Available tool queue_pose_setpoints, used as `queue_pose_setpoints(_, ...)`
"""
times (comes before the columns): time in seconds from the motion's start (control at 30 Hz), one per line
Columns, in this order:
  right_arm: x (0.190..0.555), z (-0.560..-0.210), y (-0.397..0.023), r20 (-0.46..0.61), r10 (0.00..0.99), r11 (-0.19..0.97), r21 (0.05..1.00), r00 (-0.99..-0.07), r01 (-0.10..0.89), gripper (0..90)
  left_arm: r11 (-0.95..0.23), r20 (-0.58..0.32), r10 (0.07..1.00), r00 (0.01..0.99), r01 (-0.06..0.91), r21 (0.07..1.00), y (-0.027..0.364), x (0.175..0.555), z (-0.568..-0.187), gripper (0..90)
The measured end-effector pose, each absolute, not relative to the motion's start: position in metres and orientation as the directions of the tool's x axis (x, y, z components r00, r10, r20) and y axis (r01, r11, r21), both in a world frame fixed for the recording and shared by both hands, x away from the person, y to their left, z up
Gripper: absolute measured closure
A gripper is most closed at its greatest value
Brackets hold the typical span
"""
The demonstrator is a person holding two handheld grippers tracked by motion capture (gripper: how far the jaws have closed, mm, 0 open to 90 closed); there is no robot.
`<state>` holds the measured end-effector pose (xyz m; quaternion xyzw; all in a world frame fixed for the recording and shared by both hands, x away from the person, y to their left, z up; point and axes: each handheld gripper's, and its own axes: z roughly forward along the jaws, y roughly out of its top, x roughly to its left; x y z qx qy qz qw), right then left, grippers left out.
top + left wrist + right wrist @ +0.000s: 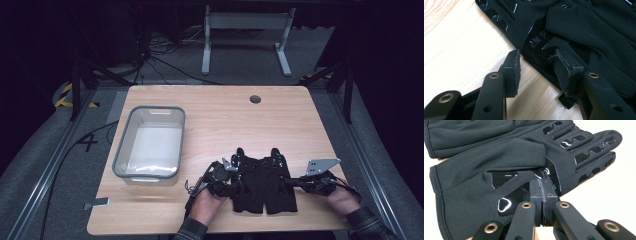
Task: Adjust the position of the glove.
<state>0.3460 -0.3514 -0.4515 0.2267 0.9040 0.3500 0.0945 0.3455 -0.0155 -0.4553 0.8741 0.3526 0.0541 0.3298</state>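
Two black gloves lie side by side, palms up with glossy grip patches, near the table's front edge: the left glove (pixel 248 182) and the right glove (pixel 278 182). My left gripper (pixel 235 184) sits at the left glove's outer edge. In the left gripper view it (pixel 537 60) is open, and the glove's (pixel 586 30) edge lies between the jaws with neither pad pressing it. My right gripper (pixel 296 181) comes in from the right. In the right gripper view it (pixel 541 185) is shut, pinching the edge of the right glove (pixel 486 165). The other glove (pixel 474 132) lies behind.
A clear plastic bin (pixel 120 150) with a grey rim stands on the left half of the wooden table (pixel 225 120). A round cable hole (pixel 255 99) sits near the far edge. A small grey piece (pixel 97 203) lies at the front left corner.
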Motion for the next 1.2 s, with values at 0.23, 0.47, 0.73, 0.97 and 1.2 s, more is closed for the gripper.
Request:
queue_pose_setpoints(0.23, 0.346, -0.452, -0.351, -0.014, 0.475, 0.654, 0.675, -0.880, 0.342, 90.0, -0.533, -0.150, 0.648, 0.747, 0.585, 0.611, -0.020, 0.344, -0.455, 70.1)
queue_pose_setpoints(0.47, 0.346, -0.452, -0.351, -0.017, 0.476, 0.656, 0.673, -0.879, 0.341, 90.0, -0.526, -0.167, 0.649, 0.742, 0.597, 0.606, -0.022, 0.345, -0.454, 85.9)
queue_pose_setpoints(0.73, 0.345, -0.452, -0.351, -0.022, 0.475, 0.656, 0.674, -0.880, 0.338, 90.0, -0.456, -0.218, 0.667, 0.712, 0.622, 0.636, -0.013, 0.347, -0.447, 88.6)
queue_pose_setpoints(0.97, 0.345, -0.451, -0.349, -0.025, 0.477, 0.659, 0.672, -0.878, 0.339, 90.0, -0.406, -0.239, 0.673, 0.700, 0.620, 0.671, -0.002, 0.344, -0.437, 88.6)
queue_pose_setpoints(1.2, 0.345, -0.451, -0.344, -0.016, 0.466, 0.660, 0.671, -0.884, 0.336, 90.0, -0.381, -0.258, 0.651, 0.714, 0.601, 0.703, -0.001, 0.342, -0.430, 88.6)
